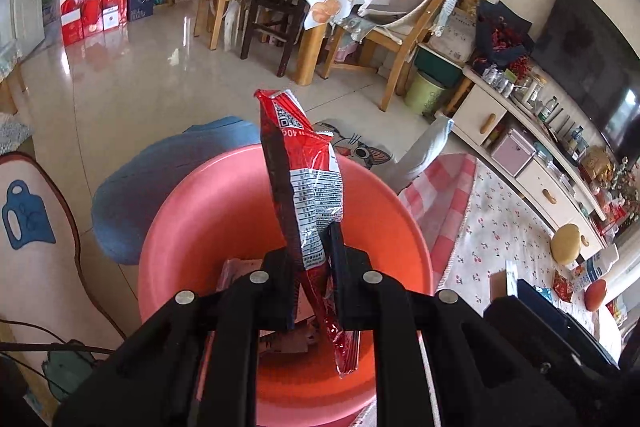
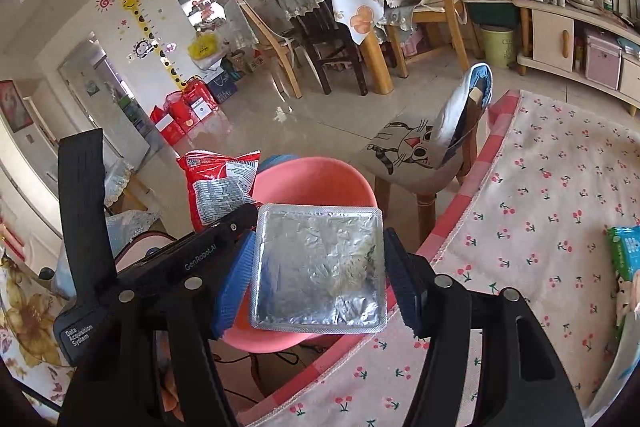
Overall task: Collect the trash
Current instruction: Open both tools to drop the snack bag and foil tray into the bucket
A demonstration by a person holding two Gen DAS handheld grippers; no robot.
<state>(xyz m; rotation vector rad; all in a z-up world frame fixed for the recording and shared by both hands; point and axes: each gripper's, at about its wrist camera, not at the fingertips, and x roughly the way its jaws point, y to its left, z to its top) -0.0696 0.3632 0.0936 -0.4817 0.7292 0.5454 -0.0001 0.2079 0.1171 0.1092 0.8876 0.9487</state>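
Foil pack (image 2: 320, 267) appears only in right wrist view

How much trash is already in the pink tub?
Some is done: papers already lie in the pink tub. In hand: the left gripper pinches a red snack bag above the tub, and the right gripper holds a foil pack near it. Left: dropping both in.
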